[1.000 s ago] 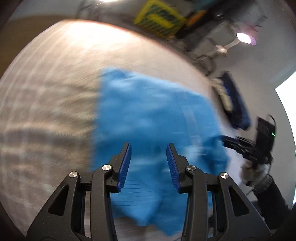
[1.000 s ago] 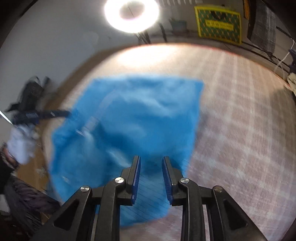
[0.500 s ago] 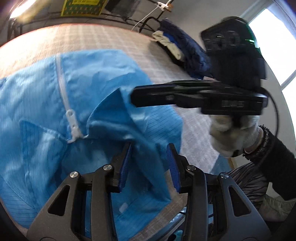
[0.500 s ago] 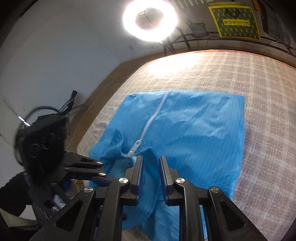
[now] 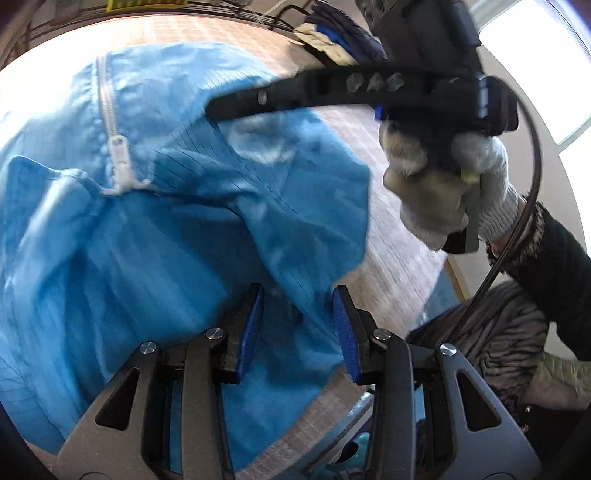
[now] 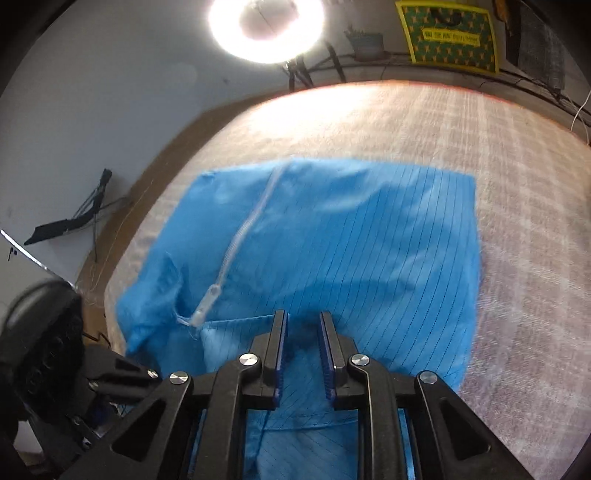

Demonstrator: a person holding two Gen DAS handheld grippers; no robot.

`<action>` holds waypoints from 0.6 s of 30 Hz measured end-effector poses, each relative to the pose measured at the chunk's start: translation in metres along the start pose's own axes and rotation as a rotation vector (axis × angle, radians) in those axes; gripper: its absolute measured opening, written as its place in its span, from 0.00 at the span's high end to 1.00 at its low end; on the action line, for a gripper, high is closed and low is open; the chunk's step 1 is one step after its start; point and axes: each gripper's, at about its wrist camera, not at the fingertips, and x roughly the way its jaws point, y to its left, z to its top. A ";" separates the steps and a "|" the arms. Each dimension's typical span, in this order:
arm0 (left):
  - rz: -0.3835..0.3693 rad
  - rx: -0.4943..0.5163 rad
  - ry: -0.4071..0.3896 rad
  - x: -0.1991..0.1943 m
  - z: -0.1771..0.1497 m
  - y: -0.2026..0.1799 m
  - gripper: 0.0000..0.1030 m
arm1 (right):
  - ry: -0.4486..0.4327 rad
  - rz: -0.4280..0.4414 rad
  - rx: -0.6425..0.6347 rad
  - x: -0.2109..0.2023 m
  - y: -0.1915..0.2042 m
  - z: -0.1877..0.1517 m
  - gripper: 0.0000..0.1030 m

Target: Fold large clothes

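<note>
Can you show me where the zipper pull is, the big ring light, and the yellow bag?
zipper pull (image 6: pixel 207 300): right wrist view, on the white tab at the zipper's lower end.
ring light (image 6: pixel 266 26): right wrist view, on its dimmer centre.
yellow bag (image 6: pixel 451 35): right wrist view, on its patterned front.

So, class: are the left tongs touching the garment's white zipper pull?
Apart. Left wrist view: the zipper pull lies up-left of the left tongs, with blue garment fabric showing between them.
</note>
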 end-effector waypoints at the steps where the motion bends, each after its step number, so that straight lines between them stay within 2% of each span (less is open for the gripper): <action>1: -0.008 0.007 -0.006 -0.002 -0.003 -0.002 0.62 | -0.011 0.019 -0.006 -0.004 0.002 0.000 0.83; 4: -0.042 0.015 -0.021 -0.008 -0.010 -0.007 0.62 | -0.020 0.097 -0.060 -0.015 0.017 -0.006 0.83; 6: -0.054 0.040 -0.022 -0.007 -0.016 -0.014 0.62 | 0.010 0.079 -0.092 -0.011 0.023 -0.013 0.83; 10: -0.075 0.052 0.013 0.003 -0.026 -0.020 0.62 | 0.066 0.098 -0.098 0.004 0.029 -0.020 0.83; 13: -0.069 0.058 0.027 0.003 -0.029 -0.022 0.62 | 0.098 0.037 -0.179 0.019 0.042 -0.022 0.83; 18: -0.068 0.068 -0.002 -0.027 -0.025 -0.021 0.62 | 0.034 0.056 -0.116 0.003 0.028 -0.013 0.82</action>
